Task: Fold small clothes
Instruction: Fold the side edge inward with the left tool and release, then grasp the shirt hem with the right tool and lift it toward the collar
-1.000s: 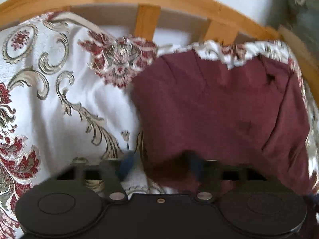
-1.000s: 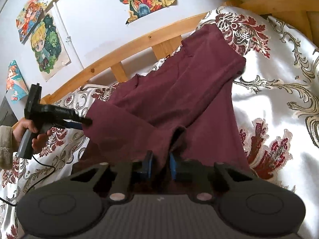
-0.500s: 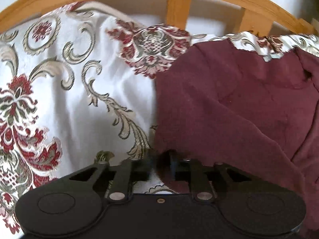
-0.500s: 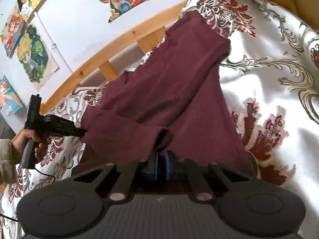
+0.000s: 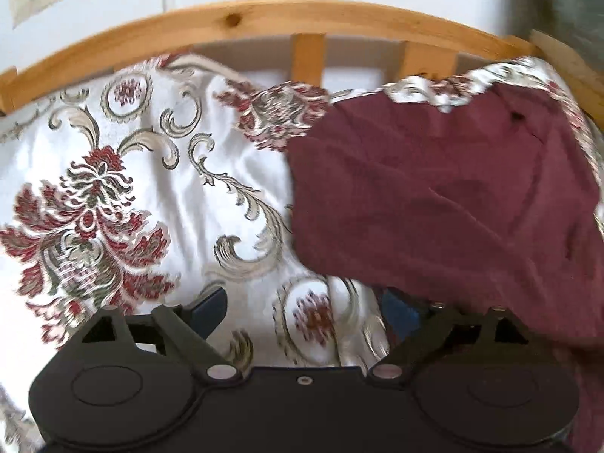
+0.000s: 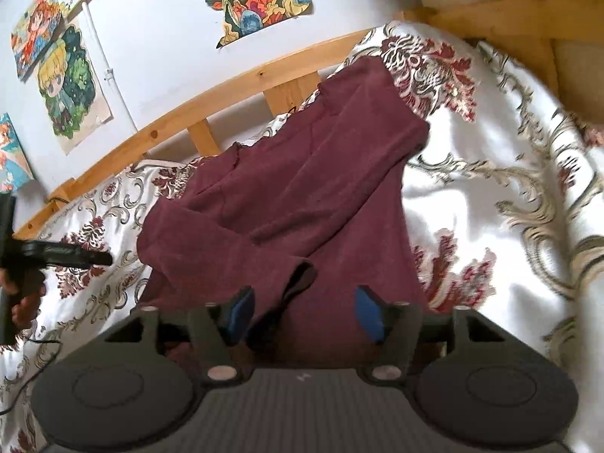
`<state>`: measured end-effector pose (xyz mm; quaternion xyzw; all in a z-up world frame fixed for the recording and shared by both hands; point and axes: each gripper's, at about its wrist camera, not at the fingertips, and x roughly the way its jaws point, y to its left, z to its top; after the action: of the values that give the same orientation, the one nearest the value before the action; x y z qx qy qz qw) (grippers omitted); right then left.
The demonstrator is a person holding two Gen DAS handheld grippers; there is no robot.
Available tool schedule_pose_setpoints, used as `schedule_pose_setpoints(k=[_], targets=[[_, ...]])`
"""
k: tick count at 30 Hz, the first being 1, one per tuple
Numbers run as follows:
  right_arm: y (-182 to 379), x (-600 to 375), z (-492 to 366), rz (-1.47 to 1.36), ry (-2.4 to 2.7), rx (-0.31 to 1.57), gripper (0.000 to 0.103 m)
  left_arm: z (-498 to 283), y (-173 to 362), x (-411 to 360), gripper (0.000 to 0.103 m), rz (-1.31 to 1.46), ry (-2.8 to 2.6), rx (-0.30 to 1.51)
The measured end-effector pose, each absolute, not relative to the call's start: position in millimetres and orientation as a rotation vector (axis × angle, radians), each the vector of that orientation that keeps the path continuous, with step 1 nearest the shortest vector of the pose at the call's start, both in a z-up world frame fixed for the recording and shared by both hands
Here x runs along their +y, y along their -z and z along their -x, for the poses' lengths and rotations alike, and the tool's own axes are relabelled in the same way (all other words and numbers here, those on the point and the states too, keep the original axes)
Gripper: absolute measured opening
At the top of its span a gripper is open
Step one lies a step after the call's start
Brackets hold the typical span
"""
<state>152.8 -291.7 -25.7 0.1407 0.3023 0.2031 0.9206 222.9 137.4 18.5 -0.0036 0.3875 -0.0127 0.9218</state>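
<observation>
A maroon long-sleeved garment (image 5: pixel 434 196) lies partly folded on the flowered white bedspread (image 5: pixel 158 196). In the right wrist view the garment (image 6: pixel 302 188) has one sleeve laid across its body, the cuff (image 6: pixel 298 275) resting loose between my right gripper's jaws. My right gripper (image 6: pixel 305 313) is opening and its blue pads (image 6: pixel 241 309) do not touch the cloth. My left gripper (image 5: pixel 305 313) is opening wide over bare bedspread, just left of the garment's edge, with nothing in it. A hand (image 6: pixel 22 302) holds the left gripper (image 6: pixel 102 258) at the far left of the right wrist view.
A curved wooden bed rail (image 5: pixel 264 19) with slats runs along the far side, against a white wall with colourful posters (image 6: pixel 245 0). More wooden framing (image 6: pixel 509 7) stands at the right. A thin cable (image 6: pixel 37 343) trails over the bedspread by the hand.
Both grippers were shut on the maroon cloth and have let it go, jaws now spread. The left gripper has drawn back off the garment's edge. The released sleeve lies on the garment.
</observation>
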Motion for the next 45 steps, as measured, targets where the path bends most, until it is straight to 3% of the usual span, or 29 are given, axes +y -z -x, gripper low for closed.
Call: schedule_pose_setpoints(k=[4,13,20,26,35,40,42,45], targets=[[11,-301,-133,-0.234,-0.385,0.625,0.087,-178,-30,120,0.101,-0.071,0.105,0.736],[-12,-319,-76,-0.005,-0.346,0.666,0.102,-86,-18,77,0.102,-0.312,0.37,0.73],[2,-300,-40,0.313,-0.338,0.72,0.103,-41,15,43,0.102,-0.466,0.491,0.744],[20,-291,-39,0.341,-0.337,0.751,0.103,-41,43,12,0.101,-0.552,0.389,0.754],[48,-270,-26,0.761,-0.248,0.614,0.103,-48,52,9,0.091,-0.73,0.276,0.706],[60,-264,-27,0.898,-0.233,0.517,0.103,-38,55,8,0.077,-0.848,0.259,0.652],[62,-265,-29,0.917,-0.241,0.475,0.1,-37,55,6,0.071,-0.865,0.258,0.642],[62,-267,-32,0.909,-0.269,0.438,0.063,-35,58,5,0.054,-0.893,0.25,0.618]])
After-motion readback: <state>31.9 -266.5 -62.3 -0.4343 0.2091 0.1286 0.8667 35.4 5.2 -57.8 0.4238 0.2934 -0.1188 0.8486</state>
